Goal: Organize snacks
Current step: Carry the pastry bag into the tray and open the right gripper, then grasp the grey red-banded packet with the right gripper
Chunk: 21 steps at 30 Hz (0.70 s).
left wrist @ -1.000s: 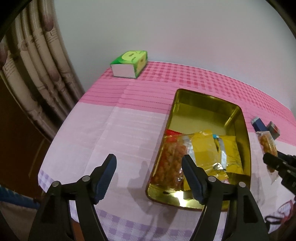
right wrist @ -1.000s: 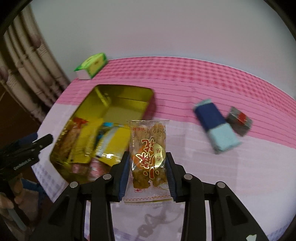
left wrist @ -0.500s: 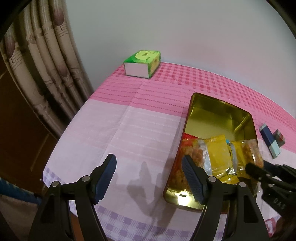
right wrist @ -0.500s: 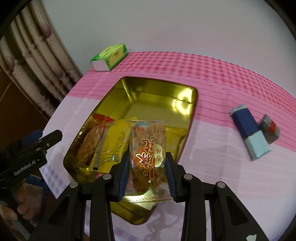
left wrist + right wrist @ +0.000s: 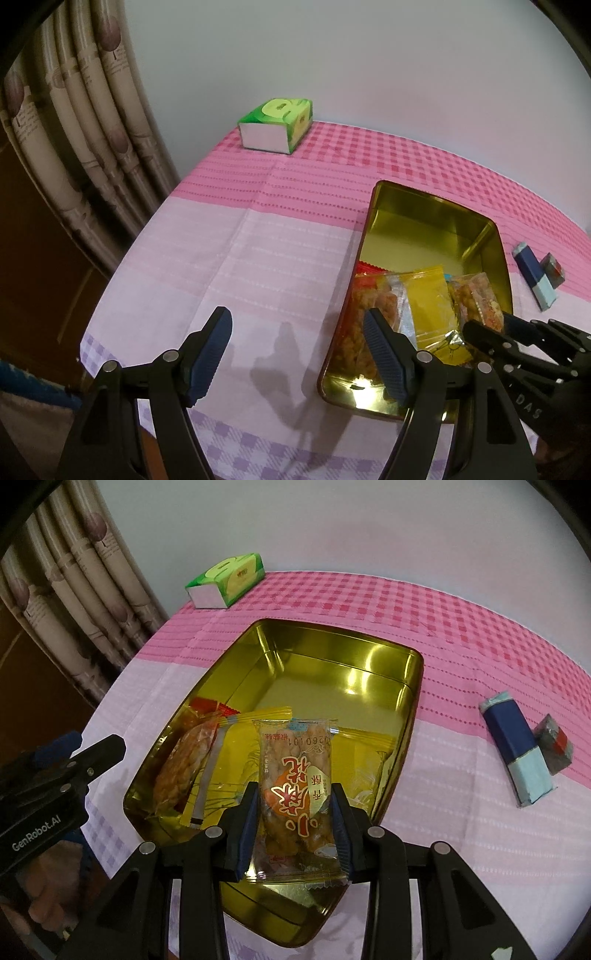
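Surface [image 5: 461, 812] under a pink checked cloth carries a gold tin [image 5: 413, 686] with snack packets at its near end. Beside it lie a blue box [image 5: 513, 746] and a green tissue box [image 5: 225, 578] farther back. My right gripper [image 5: 294, 825] pinches a clear snack packet [image 5: 295, 790] above the tin. My left gripper [image 5: 295, 354] hangs wide apart, holding nothing, left of the tin.

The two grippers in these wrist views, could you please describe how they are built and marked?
Both are black plastic linkage frames with silver rivets at the joints. The left gripper has two fingers faced with ribbed dark-blue pads. The right gripper is built the same, with blue-edged pads. In the right wrist view, the left gripper's body carries white "GenRobot.AI" lettering. No cables or sleeves are visible.
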### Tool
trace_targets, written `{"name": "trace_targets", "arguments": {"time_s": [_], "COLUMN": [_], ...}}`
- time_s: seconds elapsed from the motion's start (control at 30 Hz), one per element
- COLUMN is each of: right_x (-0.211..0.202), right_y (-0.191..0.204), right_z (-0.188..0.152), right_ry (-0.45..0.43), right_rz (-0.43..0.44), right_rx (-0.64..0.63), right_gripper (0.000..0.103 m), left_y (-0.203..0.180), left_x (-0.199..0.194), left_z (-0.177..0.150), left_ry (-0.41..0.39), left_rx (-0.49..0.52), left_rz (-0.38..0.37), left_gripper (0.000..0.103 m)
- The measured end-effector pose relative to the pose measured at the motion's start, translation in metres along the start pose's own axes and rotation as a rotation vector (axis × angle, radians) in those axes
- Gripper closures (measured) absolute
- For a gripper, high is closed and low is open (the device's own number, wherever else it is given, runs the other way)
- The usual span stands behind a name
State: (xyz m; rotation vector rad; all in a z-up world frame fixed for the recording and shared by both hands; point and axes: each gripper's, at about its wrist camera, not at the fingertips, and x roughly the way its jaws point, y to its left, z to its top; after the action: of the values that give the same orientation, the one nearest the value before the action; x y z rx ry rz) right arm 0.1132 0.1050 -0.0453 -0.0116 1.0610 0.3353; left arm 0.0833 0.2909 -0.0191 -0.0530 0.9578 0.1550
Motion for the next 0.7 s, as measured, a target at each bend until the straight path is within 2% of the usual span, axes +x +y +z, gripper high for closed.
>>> {"name": "trace_targets", "arguments": {"time_s": [0.27,0.33,0.4,0.47,0.63,0.7], "right_x": [0.002,-0.002,-0.008,-0.015,-0.038,-0.047], "right_y": [0.008,0.007,0.005,0.003,-0.029,-0.057], "right_z": [-0.002,-0.001,-0.001,-0.002,-0.004,-0.004], "right_ry": [-0.002,-0.011,-0.027,-0.046,-0.111,-0.139], "right_rz": [0.023,0.036,0.039,0.042,0.029,-0.013], "right_rx": [-0.039,-0.048,-0.061,-0.074,-0.083,-0.085], "right_gripper": [0.064,0.053,0.047,0.046,0.046,0.046], "left_y": [0.001,0.002,0.002,0.002,0.0,-0.003], "left_x": [0.002,0.002,0.002,0.002,0.004,0.004], "left_z": [0.0,-0.001,-0.001,-0.002,-0.003,-0.004], "left_ry": [0.003,0.004,0.002,0.002,0.004,0.005], "left_rx": [-0.002,0.0,0.001,0.001,0.009,0.019], "left_rz": [-0.005,-0.001,0.001,0.005,0.016,0.024], "left_gripper": [0.029,0.029,0.029,0.029,0.029,0.028]}}
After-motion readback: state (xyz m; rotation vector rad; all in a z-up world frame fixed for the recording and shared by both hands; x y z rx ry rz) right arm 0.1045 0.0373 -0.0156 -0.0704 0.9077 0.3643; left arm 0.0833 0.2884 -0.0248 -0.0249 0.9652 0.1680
